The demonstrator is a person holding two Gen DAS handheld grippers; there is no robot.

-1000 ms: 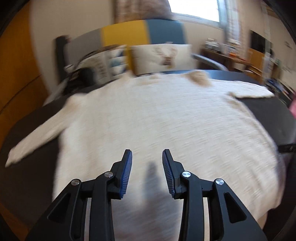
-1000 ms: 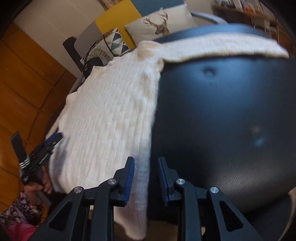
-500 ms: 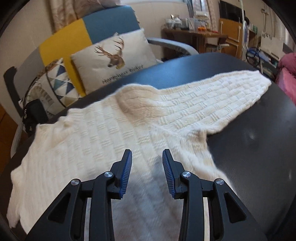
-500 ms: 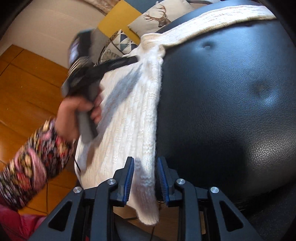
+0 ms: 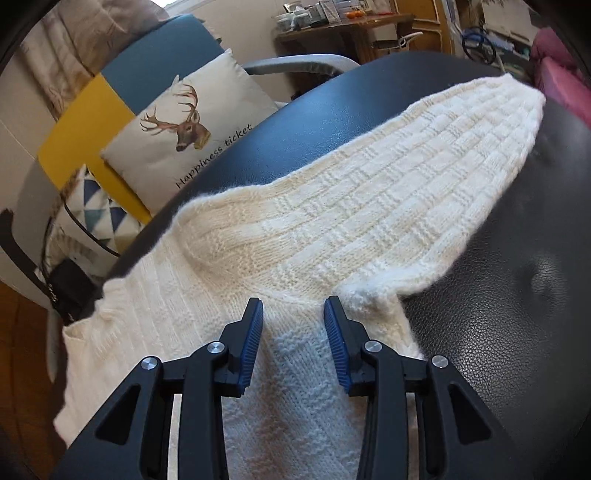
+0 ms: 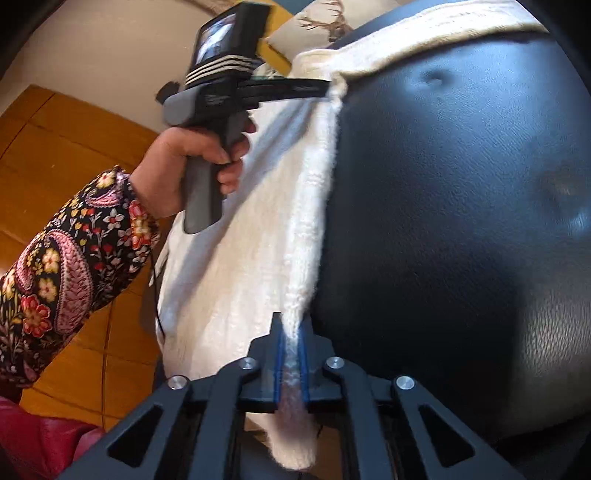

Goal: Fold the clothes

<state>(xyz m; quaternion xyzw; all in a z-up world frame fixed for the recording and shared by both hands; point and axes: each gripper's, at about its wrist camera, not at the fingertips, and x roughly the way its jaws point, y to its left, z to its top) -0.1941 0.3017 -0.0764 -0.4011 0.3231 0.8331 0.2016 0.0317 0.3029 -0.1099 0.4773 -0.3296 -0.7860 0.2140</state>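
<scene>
I see a black leather surface (image 5: 517, 295) filling the right of my left wrist view, dimpled by 1 tufted button. Behind it, upper left, a deer-print cushion (image 5: 184, 125) reading "Happiness ticket" leans on a blue and yellow chair back (image 5: 147, 70), with a triangle-patterned cushion (image 5: 96, 214) lower left. A cluttered wooden desk (image 5: 343, 22) sits top centre. Wood flooring (image 6: 55, 140) shows left in my right wrist view.

Cream knit sweater (image 5: 332, 206), sleeve outstretched
</scene>
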